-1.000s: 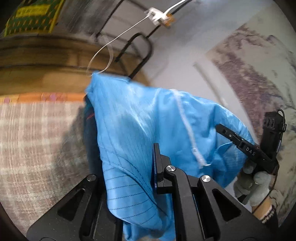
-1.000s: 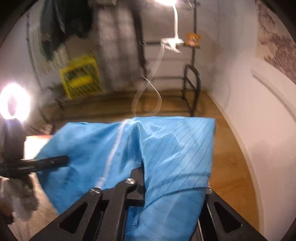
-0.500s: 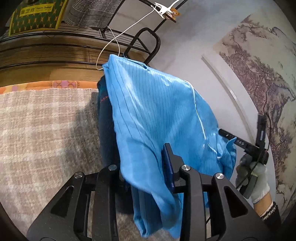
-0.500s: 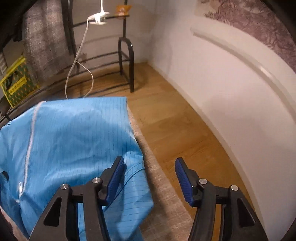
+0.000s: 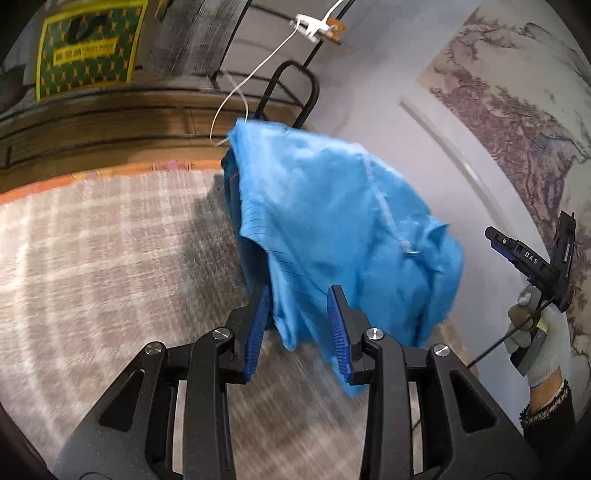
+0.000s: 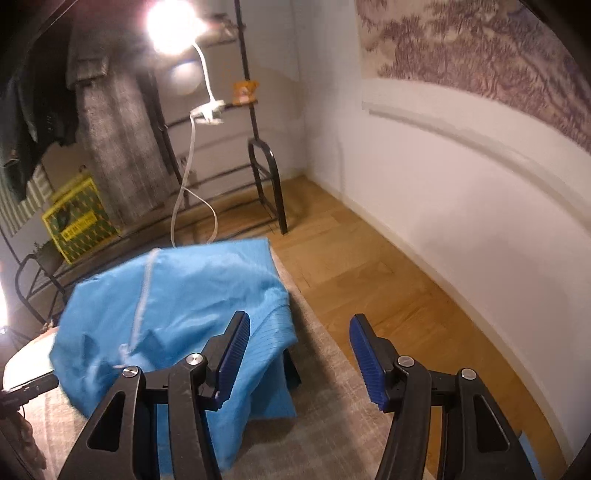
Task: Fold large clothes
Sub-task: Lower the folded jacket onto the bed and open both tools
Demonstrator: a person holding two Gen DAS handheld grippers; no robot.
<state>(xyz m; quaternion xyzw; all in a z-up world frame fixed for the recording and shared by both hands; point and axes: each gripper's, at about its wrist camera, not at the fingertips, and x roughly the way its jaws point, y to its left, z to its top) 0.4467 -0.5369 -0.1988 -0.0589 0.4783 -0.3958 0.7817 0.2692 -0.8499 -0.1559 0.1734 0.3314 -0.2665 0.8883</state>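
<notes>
A bright blue garment (image 5: 332, 221) with thin dark stripes and a white zip lies crumpled over a dark blue pile (image 5: 229, 184) on the rug. My left gripper (image 5: 299, 295) hovers at its near hem with jaws opening; the hem hangs loose between the pads, not pressed. In the right wrist view the garment (image 6: 177, 295) droops over the dark pile (image 6: 290, 365). My right gripper (image 6: 299, 319) stands open beside its right edge, nothing between its fingers. A gloved hand (image 5: 535, 354) holds that gripper off to the right.
A beige plaid rug (image 5: 92, 240) covers the floor under the pile, with wooden floor (image 6: 369, 277) to the right up to a white wall. Behind stand a black metal rack (image 6: 266, 173), a yellow-green box (image 5: 88, 44), a white cable and a bright lamp (image 6: 173, 22).
Both grippers let go of the blue garment and drew back. The garment dropped from being held spread and now sags over the dark pile.
</notes>
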